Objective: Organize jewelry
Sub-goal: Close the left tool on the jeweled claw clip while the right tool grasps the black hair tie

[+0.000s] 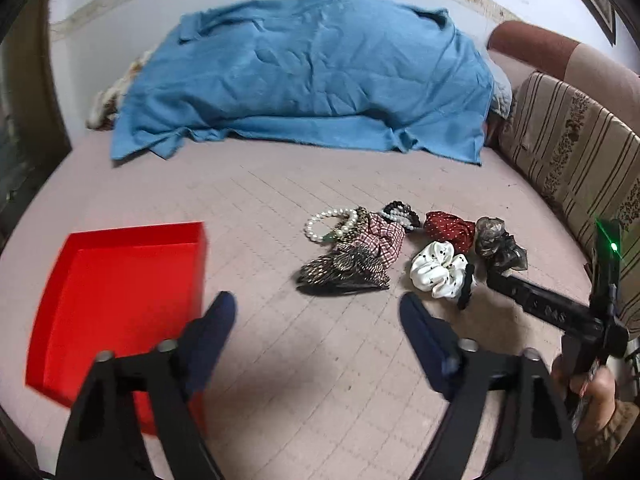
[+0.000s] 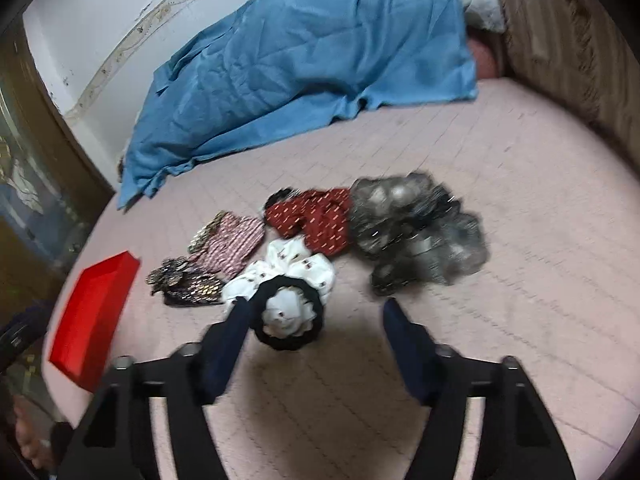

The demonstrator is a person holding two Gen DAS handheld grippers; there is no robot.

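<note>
Faint embossed lettering on the black arm of the right gripper (image 1: 476,280) in the left wrist view, too blurred and small to read, no other text, label, brand or number legible in either view

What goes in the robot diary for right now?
left gripper: open, above bed | right gripper: open, at black hair tie on white scrunchie | red tray: empty

Both wrist cams low over bed, facing blue blanket (image 1: 304,76). Left sits nearer red tray (image 1: 120,304); right close on scrunchies (image 2: 312,220). Both share all three.
</note>
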